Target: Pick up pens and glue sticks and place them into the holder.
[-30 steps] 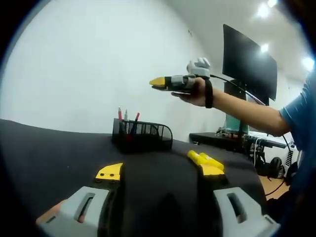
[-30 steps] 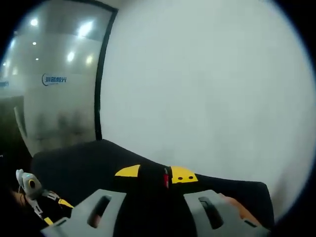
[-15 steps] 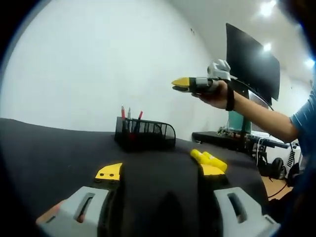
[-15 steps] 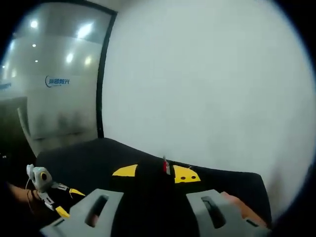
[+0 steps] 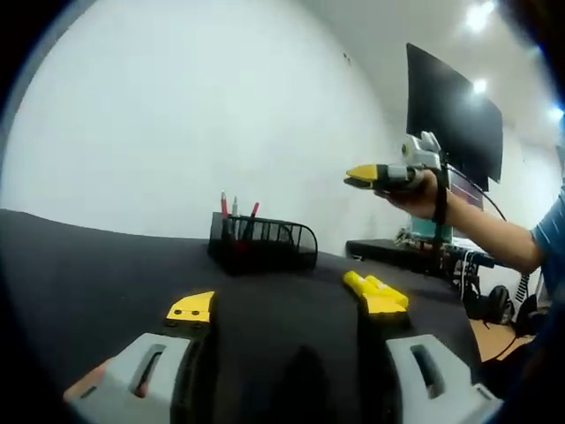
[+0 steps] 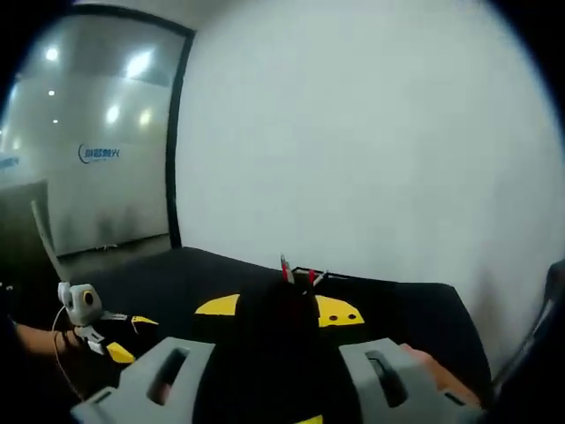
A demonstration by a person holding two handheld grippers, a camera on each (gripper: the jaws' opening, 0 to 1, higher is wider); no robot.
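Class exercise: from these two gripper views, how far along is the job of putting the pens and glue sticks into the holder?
Done: several pens already stand in the black mesh holder on the dark table. In hand: nothing visible; the right tongs are raised in the air with their yellow tips together, and the left tongs hang open. Left: a yellow item, possibly glue sticks, lies on the table beside the holder.
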